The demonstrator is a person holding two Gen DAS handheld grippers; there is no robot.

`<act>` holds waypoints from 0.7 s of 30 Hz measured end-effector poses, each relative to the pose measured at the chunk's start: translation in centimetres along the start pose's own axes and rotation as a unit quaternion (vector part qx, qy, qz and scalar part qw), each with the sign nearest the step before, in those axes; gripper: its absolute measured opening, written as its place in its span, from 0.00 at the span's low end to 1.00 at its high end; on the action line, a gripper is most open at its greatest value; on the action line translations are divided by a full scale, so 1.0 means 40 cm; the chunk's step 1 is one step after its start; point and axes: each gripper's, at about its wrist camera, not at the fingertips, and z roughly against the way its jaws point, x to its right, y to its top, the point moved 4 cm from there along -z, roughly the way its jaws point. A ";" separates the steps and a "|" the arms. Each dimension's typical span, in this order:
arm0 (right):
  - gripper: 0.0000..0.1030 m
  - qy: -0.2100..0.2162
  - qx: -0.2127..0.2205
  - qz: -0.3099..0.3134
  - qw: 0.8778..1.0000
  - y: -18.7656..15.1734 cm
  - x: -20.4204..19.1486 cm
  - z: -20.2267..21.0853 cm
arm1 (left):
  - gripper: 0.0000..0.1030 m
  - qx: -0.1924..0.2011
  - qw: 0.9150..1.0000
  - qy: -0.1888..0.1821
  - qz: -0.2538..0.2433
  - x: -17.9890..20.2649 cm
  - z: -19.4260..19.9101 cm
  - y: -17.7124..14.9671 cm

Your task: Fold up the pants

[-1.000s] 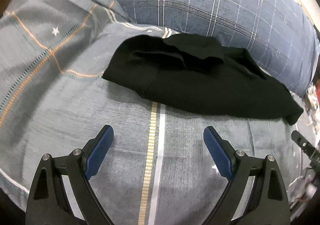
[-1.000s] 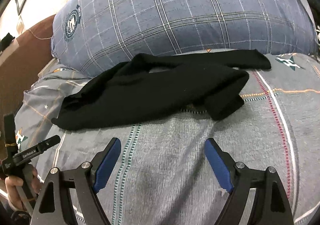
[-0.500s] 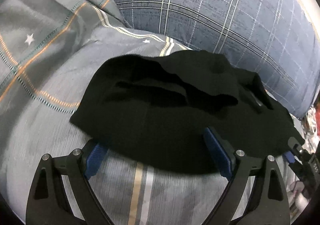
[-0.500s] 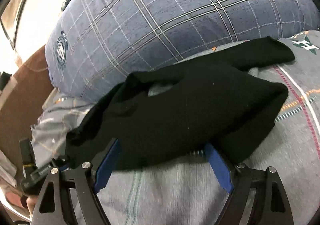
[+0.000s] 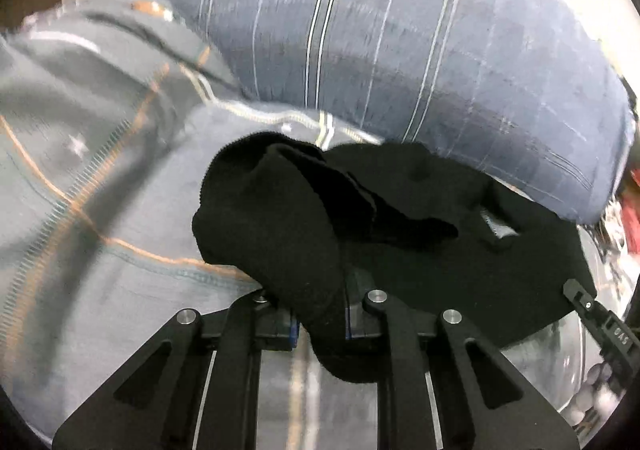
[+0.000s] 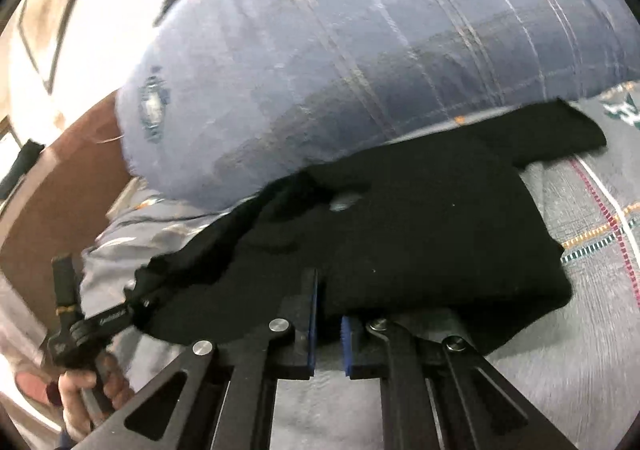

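Observation:
Black pants point(image 5: 400, 234) lie bunched on a grey patterned bedspread point(image 5: 100, 217) in front of a blue plaid pillow point(image 5: 400, 49). My left gripper point(image 5: 320, 322) is shut on the near edge of the pants, and the pinched cloth is lifted into a fold. In the right wrist view the pants point(image 6: 420, 230) spread across the middle, and my right gripper point(image 6: 328, 330) is shut on their near edge. The left gripper also shows in the right wrist view point(image 6: 132, 310) at the pants' left end.
The big plaid pillow point(image 6: 360, 49) stands right behind the pants. A brown headboard point(image 6: 52, 209) is at the far left. The bedspread point(image 6: 580, 330) stretches to the right of the pants. The right gripper's tip point(image 5: 588, 310) shows at the right edge of the left wrist view.
Both grippers were open and moving toward the pants. Now both have closed on the near edge, and the left end of the cloth is lifted and bunched.

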 end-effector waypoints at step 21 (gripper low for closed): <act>0.35 -0.003 -0.065 0.040 0.997 -0.185 -0.057 0.143 | 0.37 -0.021 0.997 0.063 0.043 -0.207 0.092 -0.107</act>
